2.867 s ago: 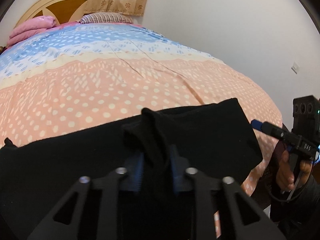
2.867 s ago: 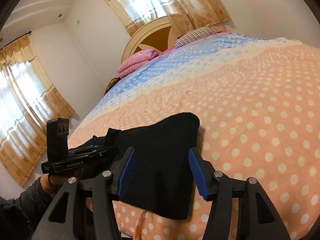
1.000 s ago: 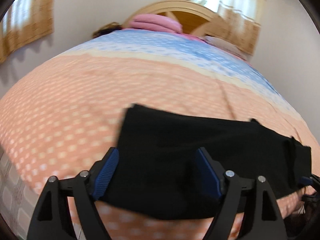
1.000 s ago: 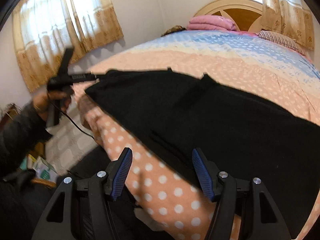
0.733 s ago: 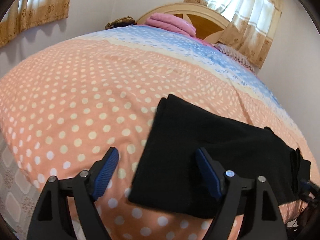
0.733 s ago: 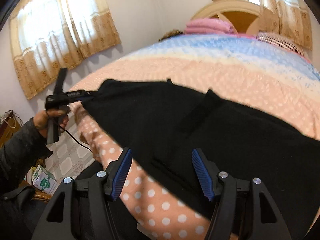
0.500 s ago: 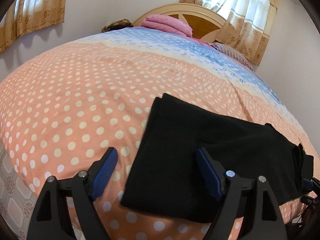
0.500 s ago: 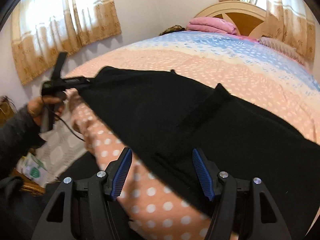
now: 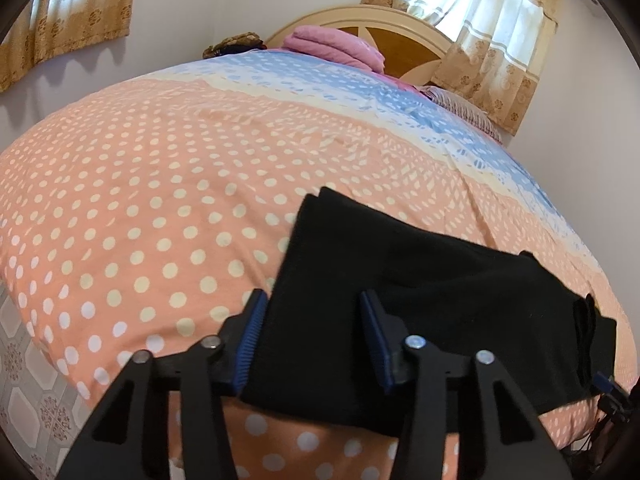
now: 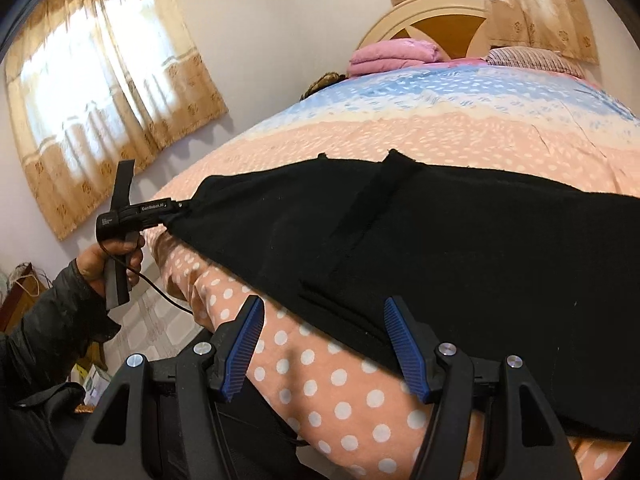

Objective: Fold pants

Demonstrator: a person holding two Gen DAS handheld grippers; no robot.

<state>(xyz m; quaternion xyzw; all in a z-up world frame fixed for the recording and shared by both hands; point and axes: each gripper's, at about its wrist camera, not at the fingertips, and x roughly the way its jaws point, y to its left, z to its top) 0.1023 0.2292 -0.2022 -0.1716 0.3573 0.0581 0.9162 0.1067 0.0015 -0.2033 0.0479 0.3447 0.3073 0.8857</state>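
Observation:
Black pants lie folded lengthwise along the near edge of the bed. My left gripper sits at their left end, jaws partly closed around the near corner of the cloth but still apart. In the right wrist view the pants stretch across the bed edge. My right gripper is open at their near hem, one pad over cloth, one over the bedspread. The left gripper shows there at the far left corner of the pants.
The bedspread is peach with white dots, blue towards the headboard. Folded pink blankets and a striped pillow lie at the head. Tiled floor is to the left. Curtained windows line the walls.
Both grippers moved from the pants' right end to new spots; the left let go of the cloth, went to the left end, and its jaws have narrowed on that corner in the last half second.

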